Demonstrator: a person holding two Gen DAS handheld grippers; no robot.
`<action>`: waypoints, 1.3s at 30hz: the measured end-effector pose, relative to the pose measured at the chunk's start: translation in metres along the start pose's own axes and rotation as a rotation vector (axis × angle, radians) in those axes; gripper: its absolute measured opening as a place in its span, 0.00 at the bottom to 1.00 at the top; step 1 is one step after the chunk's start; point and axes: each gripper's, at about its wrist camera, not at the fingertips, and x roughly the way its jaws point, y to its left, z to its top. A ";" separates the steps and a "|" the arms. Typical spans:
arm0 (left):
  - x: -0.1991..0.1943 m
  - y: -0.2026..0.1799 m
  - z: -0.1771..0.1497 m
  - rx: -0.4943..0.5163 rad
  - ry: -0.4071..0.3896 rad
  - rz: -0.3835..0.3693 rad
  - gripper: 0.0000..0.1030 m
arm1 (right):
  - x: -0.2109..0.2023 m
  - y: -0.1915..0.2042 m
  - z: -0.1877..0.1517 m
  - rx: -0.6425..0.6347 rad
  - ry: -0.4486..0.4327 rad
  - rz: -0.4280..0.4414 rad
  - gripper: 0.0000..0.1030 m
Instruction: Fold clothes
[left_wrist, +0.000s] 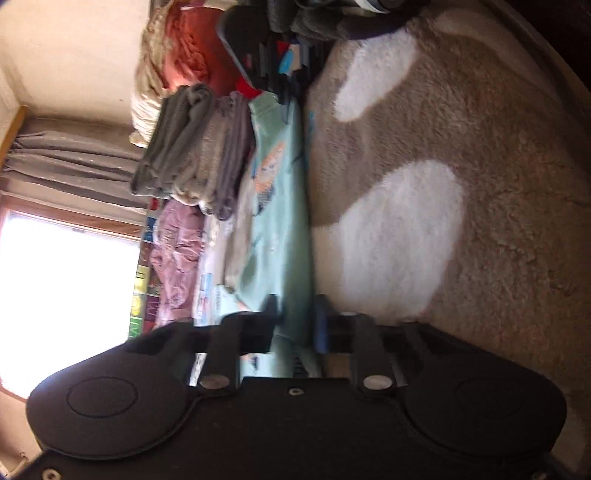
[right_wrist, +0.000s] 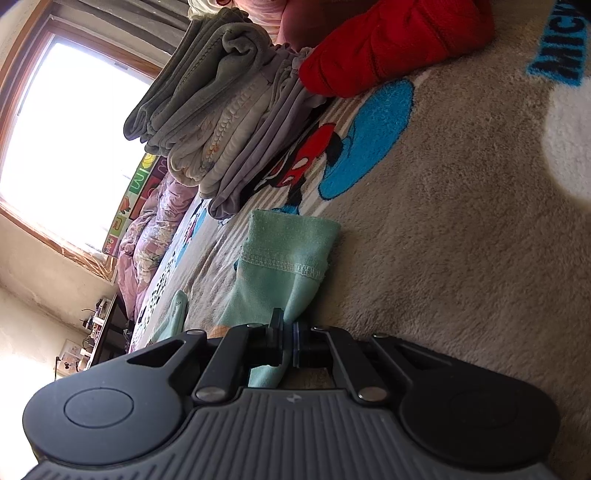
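A mint green shirt (left_wrist: 273, 192) with an orange print lies stretched over the beige carpet (left_wrist: 480, 184). My left gripper (left_wrist: 295, 325) is shut on its near edge, with the fabric pinched between the black fingers. In the right wrist view, a cuffed sleeve of the same mint green shirt (right_wrist: 288, 247) runs forward from my right gripper (right_wrist: 288, 332). That gripper is shut on the cloth just behind the stitched hem. Both grippers sit low over the carpet (right_wrist: 461, 258).
A stack of folded grey and cream clothes (right_wrist: 221, 110) stands beyond the shirt and shows again as the same stack (left_wrist: 192, 147). A red garment (right_wrist: 391, 40) lies beside it. Lilac bedding (right_wrist: 147, 240) and a bright window (right_wrist: 74, 129) lie behind. Dark clothes (left_wrist: 295, 22) are heaped further off.
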 end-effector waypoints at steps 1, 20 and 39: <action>0.001 -0.004 0.001 0.027 -0.001 -0.004 0.00 | 0.000 0.000 0.000 0.000 0.001 0.000 0.02; 0.077 0.115 0.009 -1.004 0.164 -0.232 0.30 | -0.007 -0.014 0.003 0.138 -0.072 0.064 0.03; 0.144 0.133 0.027 -1.259 0.206 -0.423 0.28 | -0.019 -0.011 0.003 0.188 -0.194 0.029 0.16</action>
